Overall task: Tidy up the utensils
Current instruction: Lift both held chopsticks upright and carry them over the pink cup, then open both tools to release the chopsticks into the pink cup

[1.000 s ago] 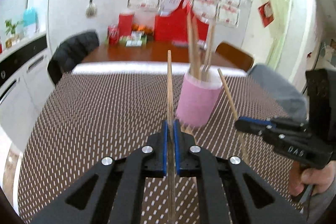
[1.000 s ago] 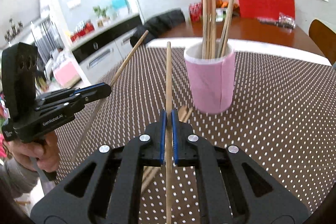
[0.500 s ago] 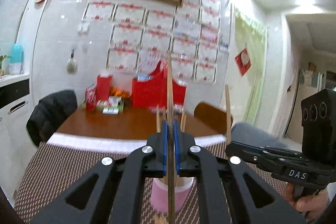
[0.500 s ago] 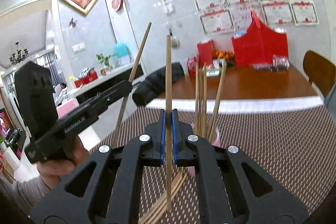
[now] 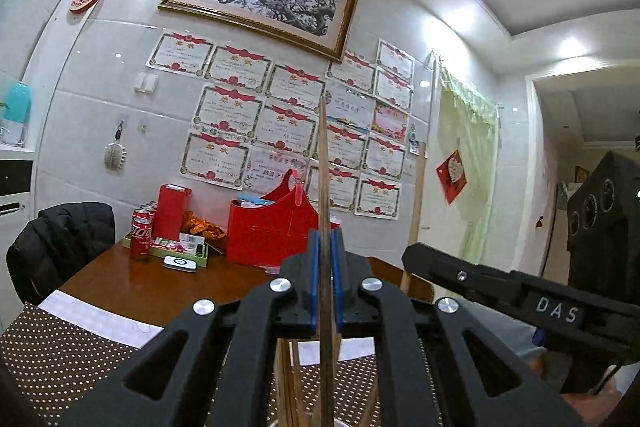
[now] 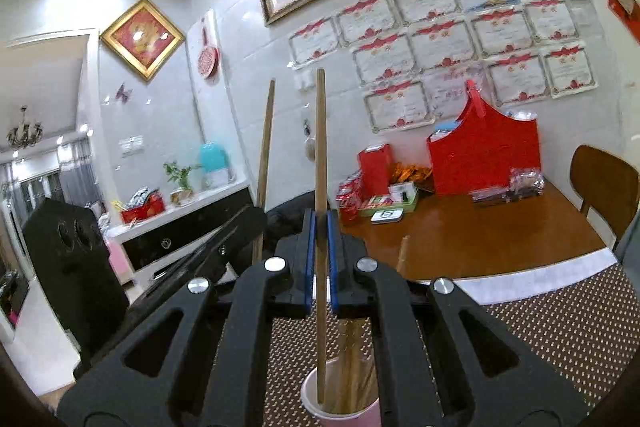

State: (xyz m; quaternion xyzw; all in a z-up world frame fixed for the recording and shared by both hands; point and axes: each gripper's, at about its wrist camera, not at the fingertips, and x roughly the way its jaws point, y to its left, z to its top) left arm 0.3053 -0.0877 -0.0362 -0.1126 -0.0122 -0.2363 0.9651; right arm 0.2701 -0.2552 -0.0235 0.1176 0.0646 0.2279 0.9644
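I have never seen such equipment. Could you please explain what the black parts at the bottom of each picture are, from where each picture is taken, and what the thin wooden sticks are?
These are not robot arms. A person holds a hand-held gripper in each hand, and each carries a wide-angle camera looking forward along its two fingers.

In the left wrist view, the left gripper is shut on a chopstick; the other gripper shows at the right.

In the right wrist view, the right gripper is shut on its own chopstick, whose lower end points into a pink cup already holding more chopsticks. The cup stands on a dotted brown tablecloth. A wooden table with red boxes stands behind.
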